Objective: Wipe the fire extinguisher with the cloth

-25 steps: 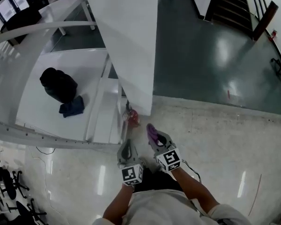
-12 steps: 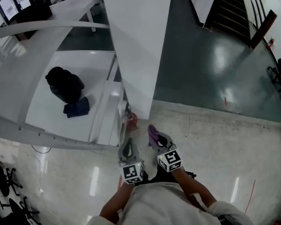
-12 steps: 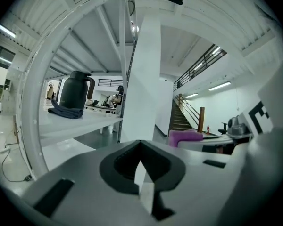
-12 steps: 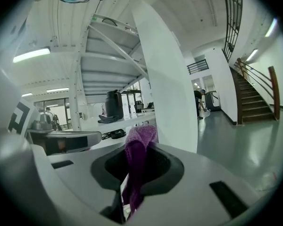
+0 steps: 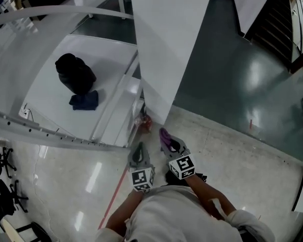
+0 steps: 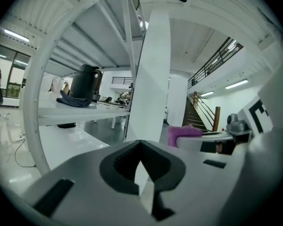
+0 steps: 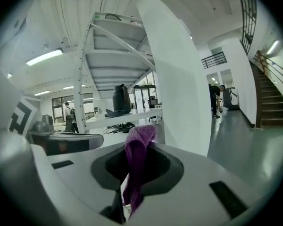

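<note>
In the head view, we hold both grippers low over the floor. The fire extinguisher [image 5: 145,121], a small red shape at the foot of the white pillar [image 5: 166,39], stands just ahead of the left gripper [image 5: 138,149] and ahead-left of the right gripper [image 5: 166,139], apart from both. The purple cloth [image 5: 164,134] sticks out past the right gripper's tips.

In the left gripper view, our left gripper [image 6: 142,173] has its jaws together with nothing between them. The pillar rises straight ahead, and the extinguisher does not show.

In the right gripper view, the right gripper [image 7: 128,192] is clamped on the cloth [image 7: 137,147], which bunches above the jaws and hangs down through them. To wipe well, we judge the right gripper should go forward and left so the loose fold, not the hard tips, meets the cylinder. We should press lightly and rest the left gripper against the body, since a free-standing extinguisher could tip.
</note>
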The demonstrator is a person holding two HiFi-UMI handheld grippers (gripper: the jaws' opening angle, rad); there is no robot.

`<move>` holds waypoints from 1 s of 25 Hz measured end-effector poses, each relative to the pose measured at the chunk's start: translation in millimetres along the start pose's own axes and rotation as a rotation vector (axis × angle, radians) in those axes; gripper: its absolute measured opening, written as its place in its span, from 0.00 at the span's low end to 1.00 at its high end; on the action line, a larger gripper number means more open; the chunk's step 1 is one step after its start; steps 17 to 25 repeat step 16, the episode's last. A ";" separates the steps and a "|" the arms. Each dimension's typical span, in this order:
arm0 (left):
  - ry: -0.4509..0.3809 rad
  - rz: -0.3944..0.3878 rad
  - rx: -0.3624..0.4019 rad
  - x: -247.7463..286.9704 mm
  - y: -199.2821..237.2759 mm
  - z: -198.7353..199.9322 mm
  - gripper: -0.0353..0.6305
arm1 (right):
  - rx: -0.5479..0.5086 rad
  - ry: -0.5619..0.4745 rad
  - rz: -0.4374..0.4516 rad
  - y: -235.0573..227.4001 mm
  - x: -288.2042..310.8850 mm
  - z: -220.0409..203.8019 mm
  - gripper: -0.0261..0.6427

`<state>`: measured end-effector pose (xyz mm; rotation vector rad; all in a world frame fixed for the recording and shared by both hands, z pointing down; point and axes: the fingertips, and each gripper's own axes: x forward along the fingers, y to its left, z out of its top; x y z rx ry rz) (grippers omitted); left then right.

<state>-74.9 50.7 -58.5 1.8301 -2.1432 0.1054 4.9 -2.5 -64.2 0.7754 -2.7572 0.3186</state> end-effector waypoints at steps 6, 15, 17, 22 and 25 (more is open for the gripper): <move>-0.020 0.033 -0.010 6.1 -3.5 3.4 0.06 | -0.007 -0.004 0.042 -3.6 3.4 -0.7 0.12; -0.001 0.031 -0.020 8.3 -4.3 -3.1 0.06 | 0.000 0.001 0.038 -5.7 4.0 -5.7 0.12; 0.004 0.029 -0.021 7.6 -5.1 -4.7 0.06 | 0.001 0.005 0.038 -5.7 3.0 -6.9 0.12; 0.004 0.029 -0.021 7.6 -5.1 -4.7 0.06 | 0.001 0.005 0.038 -5.7 3.0 -6.9 0.12; 0.004 0.029 -0.021 7.6 -5.1 -4.7 0.06 | 0.001 0.005 0.038 -5.7 3.0 -6.9 0.12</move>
